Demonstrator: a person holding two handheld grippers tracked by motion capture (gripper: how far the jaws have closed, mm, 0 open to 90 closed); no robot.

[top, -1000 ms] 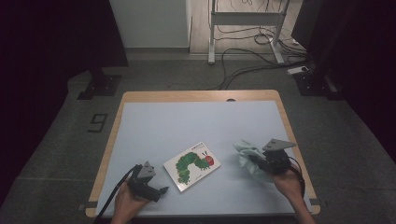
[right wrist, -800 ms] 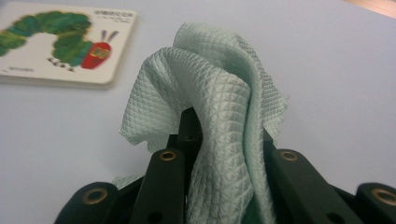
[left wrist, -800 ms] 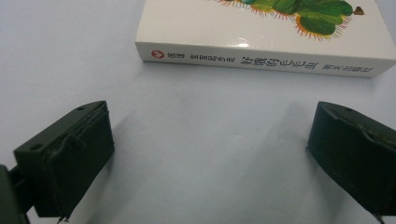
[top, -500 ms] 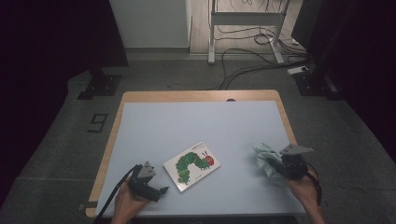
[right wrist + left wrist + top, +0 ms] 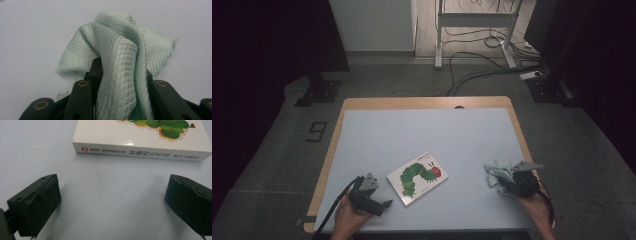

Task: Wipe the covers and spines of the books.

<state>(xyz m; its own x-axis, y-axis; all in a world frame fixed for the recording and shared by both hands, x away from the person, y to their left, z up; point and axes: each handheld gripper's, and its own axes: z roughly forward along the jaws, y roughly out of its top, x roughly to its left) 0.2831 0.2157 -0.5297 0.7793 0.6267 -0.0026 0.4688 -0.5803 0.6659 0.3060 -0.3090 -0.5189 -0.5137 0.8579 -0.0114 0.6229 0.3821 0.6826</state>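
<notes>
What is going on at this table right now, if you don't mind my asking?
A person works at the table with a gripper in each hand. The right gripper, near the table's right edge, has a pale green cloth bunched between its jaws, which have just been opening slightly. The left gripper rests open on the table, pointing at the spine of a caterpillar picture book lying flat, not touching it.

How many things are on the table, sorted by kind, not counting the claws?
Picture books: 1, the caterpillar book
Cloths: 1, the pale green cloth, held between the right claw's jaws
Total: 2
</notes>
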